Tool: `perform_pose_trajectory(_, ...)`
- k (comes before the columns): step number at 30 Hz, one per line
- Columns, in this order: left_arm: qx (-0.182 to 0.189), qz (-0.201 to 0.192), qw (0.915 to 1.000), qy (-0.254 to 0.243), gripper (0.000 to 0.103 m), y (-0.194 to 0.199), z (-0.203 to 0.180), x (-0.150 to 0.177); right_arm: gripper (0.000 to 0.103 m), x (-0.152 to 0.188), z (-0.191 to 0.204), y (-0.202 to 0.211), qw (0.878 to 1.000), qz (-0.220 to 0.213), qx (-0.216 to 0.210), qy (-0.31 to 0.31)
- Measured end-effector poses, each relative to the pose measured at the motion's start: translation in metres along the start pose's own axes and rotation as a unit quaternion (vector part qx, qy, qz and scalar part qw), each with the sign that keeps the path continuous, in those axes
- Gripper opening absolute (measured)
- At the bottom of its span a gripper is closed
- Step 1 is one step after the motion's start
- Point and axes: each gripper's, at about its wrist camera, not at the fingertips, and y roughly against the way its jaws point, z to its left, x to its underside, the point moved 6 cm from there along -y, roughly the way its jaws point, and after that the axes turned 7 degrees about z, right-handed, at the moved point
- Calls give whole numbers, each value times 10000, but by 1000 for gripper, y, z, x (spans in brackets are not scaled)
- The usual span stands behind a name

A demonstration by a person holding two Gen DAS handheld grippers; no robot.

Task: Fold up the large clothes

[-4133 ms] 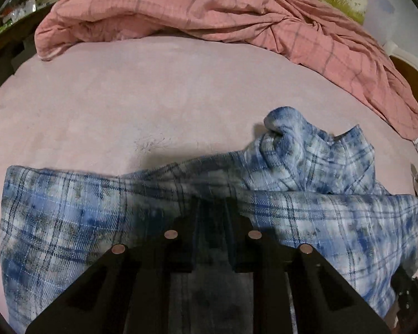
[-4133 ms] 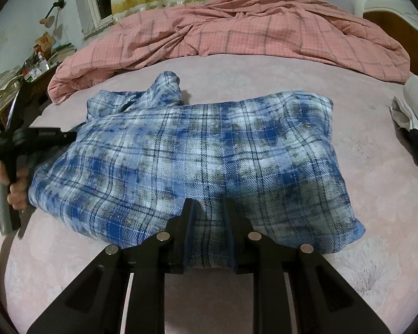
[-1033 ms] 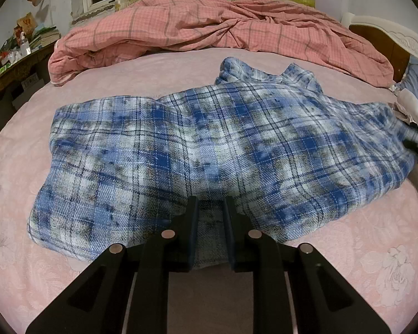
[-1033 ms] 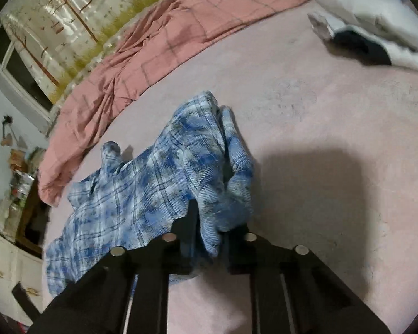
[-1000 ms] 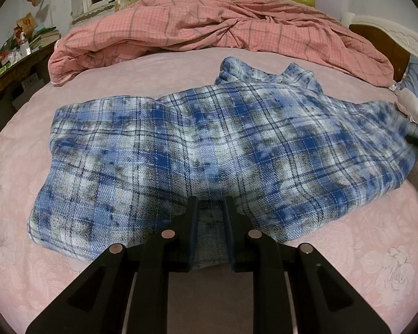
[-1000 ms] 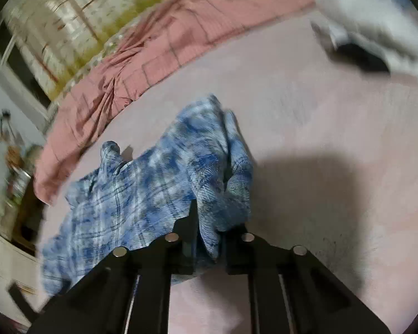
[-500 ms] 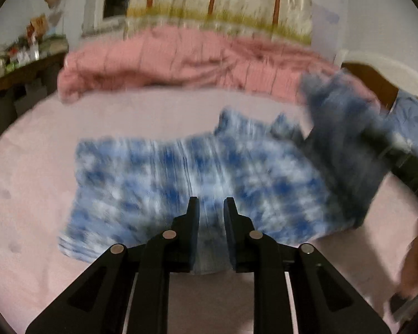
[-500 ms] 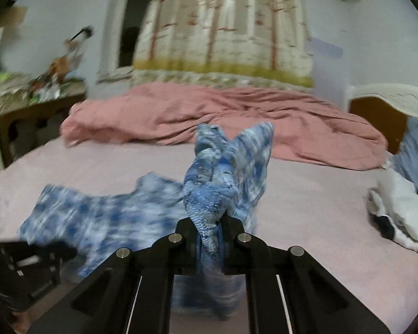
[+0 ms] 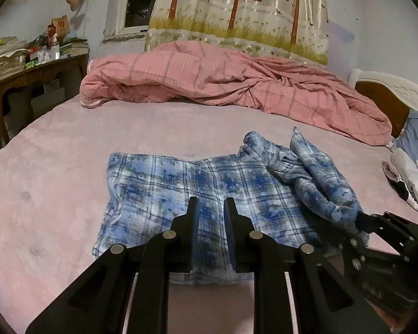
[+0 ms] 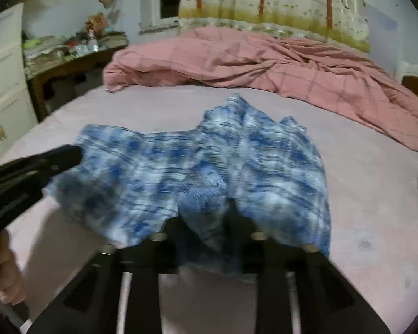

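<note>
Blue plaid flannel shirt point(image 9: 197, 194) flat on pink bed, right side folded over in a bunched heap.

A rumpled pink checked duvet point(image 9: 237, 83) lies heaped along the far side of the bed point(image 9: 55, 181), whose sheet is pale pink; behind it hangs a curtain point(image 9: 237, 14) printed with trees and grass; at left a dark wooden surface point(image 9: 36, 72) carries stacked papers and bottles; a lamp point(image 9: 78, 0) juts from the wall; a white drawer unit point(image 10: 5, 83) stands nearby.
</note>
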Motion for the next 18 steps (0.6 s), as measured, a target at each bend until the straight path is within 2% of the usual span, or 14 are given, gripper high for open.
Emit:
perform_pose_trajectory(1,-22,-20,10000,15,19,2,1,1,53,0,3,2,10000,-19,-62,44)
perform_pose_trajectory(2,-54,-43,10000,53,19,3,2,1,54,1,4,6,9999,-51,-93,83)
perform_pose_trajectory(4,-60,-72,9999,131,19,4,5,-1,54,-1,4,16,9998,-137,-92,103)
perform_pose_trajectory(7,-60,-88,9997,235,21,5,9,-3,54,-12,-8,28,9990,-261,-289,-234)
perform_pose_trajectory(9,-97,-85,9995,275,28,5,13,-3,54,-23,-19,36,9971,-417,-359,-533)
perform_pose_trajectory(11,-220,-129,9991,326,46,6,18,-4,54,-34,-31,40,9951,-570,-305,-744)
perform_pose_trajectory(12,-277,-152,9988,361,51,7,21,-5,54,-39,-38,38,9945,-603,-201,-828)
perform_pose_trajectory(14,-354,-167,9981,467,62,8,30,-8,54,-41,-44,28,9951,-483,-89,-859)
perform_pose_trajectory(16,-392,-101,9975,571,67,6,40,-9,54,-36,-44,6,9967,-114,-57,-796)
perform_pose_trajectory(18,-420,-5,9974,583,69,1,48,-7,54,-26,-40,-18,9977,329,148,-572)
